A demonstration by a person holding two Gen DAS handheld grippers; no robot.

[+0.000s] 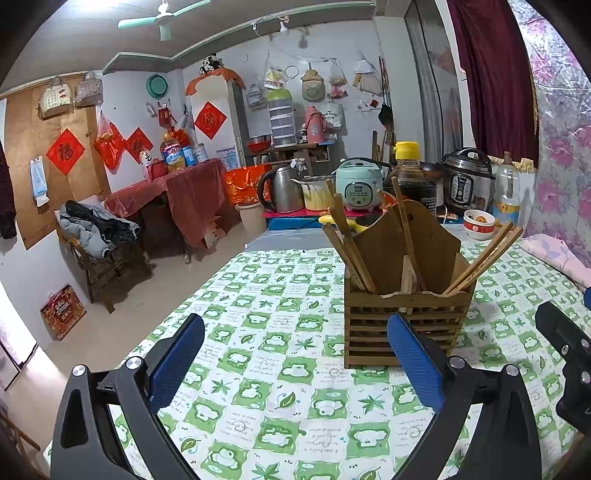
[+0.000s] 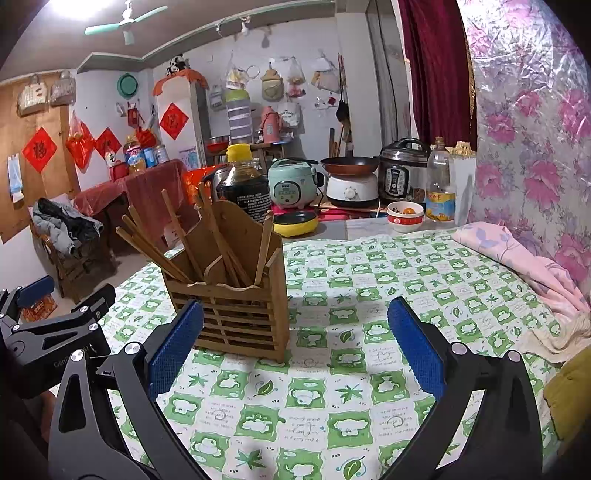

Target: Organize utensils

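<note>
White walls (image 1: 122,96), ceiling fan (image 1: 162,16), maroon curtain (image 1: 491,74), red-draped table (image 1: 173,188).

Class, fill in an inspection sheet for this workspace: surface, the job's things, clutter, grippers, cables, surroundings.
Surface: table under a green-and-white checked cloth.
Job's things: wooden holder upright on the cloth; chopsticks stand in it, leaning outward in several directions.
Clutter: pink cloth bunched along the right edge; red-and-white bowl, yellow pan and dark bottle beyond the holder.
Grippers: left hand-held gripper open, empty; right hand-held gripper open, empty; both short of the holder.
Cables: nothing seen on the cloth.
Surroundings: rice cooker, pressure cooker, chair with clothes.
</note>
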